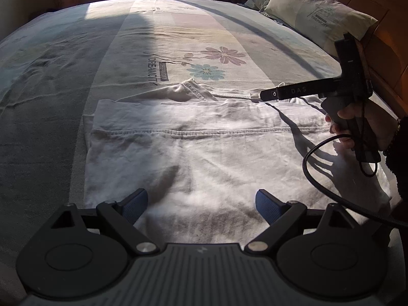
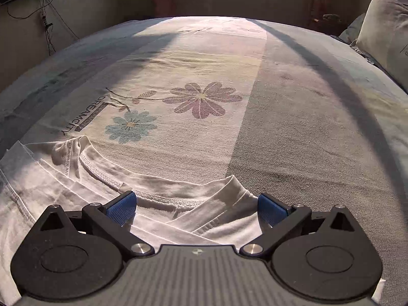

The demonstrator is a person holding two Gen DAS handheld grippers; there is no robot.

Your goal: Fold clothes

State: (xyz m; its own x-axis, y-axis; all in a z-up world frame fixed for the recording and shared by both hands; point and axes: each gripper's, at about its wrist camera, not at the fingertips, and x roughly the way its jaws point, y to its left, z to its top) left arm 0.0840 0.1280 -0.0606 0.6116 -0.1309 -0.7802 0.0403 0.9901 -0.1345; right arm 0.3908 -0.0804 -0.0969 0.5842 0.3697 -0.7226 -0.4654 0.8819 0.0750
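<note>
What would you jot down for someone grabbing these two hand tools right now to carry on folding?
Left gripper: open, empty, over the white T-shirt's lower half.
Right gripper: open, empty, over the neckline.
The shirt lies flat on the flowered bedsheet, both sleeves already folded inward, pillow at the headboard.
Left: probably fold the length over and neaten the stack.

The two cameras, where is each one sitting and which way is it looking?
Left wrist view: sits on the left gripper, looking down over the white shirt on the bed; shows its open blue pads, plus the right gripper and right hand.
Right wrist view: sits on the right gripper, open, looking at the shirt's collar.
Both share shirt, flower print, pillow.
</note>
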